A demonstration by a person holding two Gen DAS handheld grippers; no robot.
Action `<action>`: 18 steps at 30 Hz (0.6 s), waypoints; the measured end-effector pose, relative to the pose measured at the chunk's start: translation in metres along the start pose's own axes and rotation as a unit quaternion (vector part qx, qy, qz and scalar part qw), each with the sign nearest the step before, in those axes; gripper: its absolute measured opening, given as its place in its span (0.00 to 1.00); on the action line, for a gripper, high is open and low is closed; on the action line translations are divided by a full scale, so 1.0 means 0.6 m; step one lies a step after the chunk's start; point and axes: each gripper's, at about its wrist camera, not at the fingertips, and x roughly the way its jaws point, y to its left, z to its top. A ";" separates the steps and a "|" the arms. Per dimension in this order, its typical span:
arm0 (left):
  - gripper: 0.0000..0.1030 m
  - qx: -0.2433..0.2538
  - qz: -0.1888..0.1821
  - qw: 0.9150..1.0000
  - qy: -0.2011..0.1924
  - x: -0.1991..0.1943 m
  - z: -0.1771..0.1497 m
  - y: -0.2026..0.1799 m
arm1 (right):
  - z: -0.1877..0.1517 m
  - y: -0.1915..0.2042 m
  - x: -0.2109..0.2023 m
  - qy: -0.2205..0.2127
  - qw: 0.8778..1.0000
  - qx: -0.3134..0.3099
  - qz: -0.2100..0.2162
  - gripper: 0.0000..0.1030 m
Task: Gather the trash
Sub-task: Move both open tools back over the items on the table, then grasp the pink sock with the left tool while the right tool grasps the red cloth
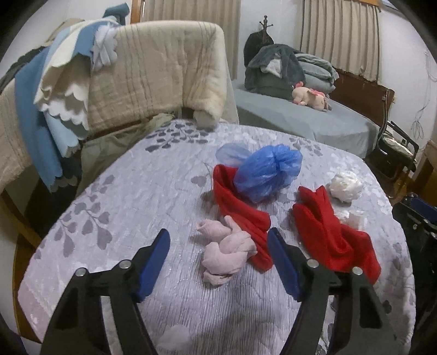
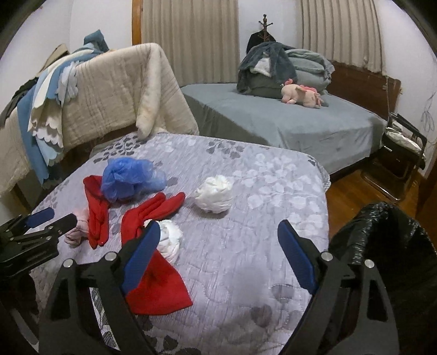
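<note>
Just ahead of left gripper (image 1: 218, 243), pink wad (image 1: 226, 252)

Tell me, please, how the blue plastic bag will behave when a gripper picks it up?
The blue plastic bag looks thin and crumpled, so probably very light and floppy. Its glossy film may slip between pads. It partly lies on a red glove, which might shift.

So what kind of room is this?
Most likely a bedroom in a home. There is a bed with folded bedding and a plush toy on it, curtains along the wall, and a coat stand in the corner.
</note>
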 end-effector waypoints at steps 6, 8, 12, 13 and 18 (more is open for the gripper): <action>0.39 -0.007 -0.038 0.999 0.023 0.024 -0.003 0.002 | -0.002 0.013 0.011 0.007 1.000 -0.007 0.006 0.81; 0.37 -0.007 -0.041 0.999 0.019 0.020 -0.003 0.002 | -0.002 0.019 0.014 0.008 1.000 -0.008 0.010 0.80; 0.21 -0.014 -0.042 0.999 0.010 0.000 -0.001 0.009 | -0.005 0.032 0.016 0.011 1.000 -0.011 0.020 0.78; 0.20 -0.014 -0.040 0.999 0.008 -0.005 0.000 0.010 | -0.005 0.037 0.016 0.012 1.000 -0.011 0.023 0.78; 0.19 -0.012 -0.039 0.999 -0.006 -0.034 -0.001 0.016 | -0.018 0.063 0.015 0.022 0.999 -0.013 0.041 0.76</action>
